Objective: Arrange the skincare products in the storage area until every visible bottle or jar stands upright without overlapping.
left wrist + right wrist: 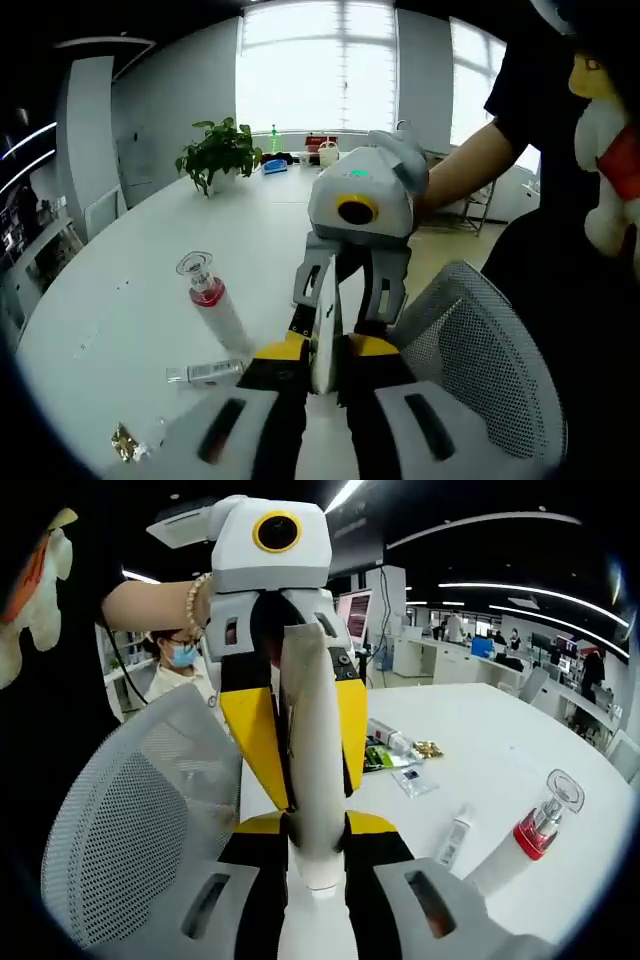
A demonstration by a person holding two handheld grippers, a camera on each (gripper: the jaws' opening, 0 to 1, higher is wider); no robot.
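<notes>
- Left gripper view: the left gripper (322, 385) rises from the bottom with its yellow-and-black jaws clenched on a white tube (324, 330), which runs along the line of the jaws, away from the camera.
- The right gripper (345, 290) comes in from above, facing it, and its grey fingers close on the far end of the same tube, so the two grippers meet nose to nose with the tube held between them above the table's near edge.
- On the white table (130, 300), to the left and apart from the grippers, a white bottle with a red band and clear cap (208, 295) stands roughly upright; a small white tube (205, 372) lies flat just beside its base, and a gold wrapper (124, 442) lies nearer the edge.
- A mesh chair back (480, 350) sits under the grippers on the right, and a potted plant (220, 150) stands far across the table.
- Right gripper view: the right gripper (318, 880) grips the white tube (315, 770), which points straight ahead into the left gripper (300, 720), whose yellow jaws clamp its sides.
- The bottle with the red band (535, 835) stands to the right on the table, the small tube (455, 838) lying flat beside it; sachets (385, 755) lie farther back.
- Judgement: the held tube is shared end to end, so one gripper must let go before it can be stood on the table; I cannot tell which gripper is nearer the bottle.
</notes>
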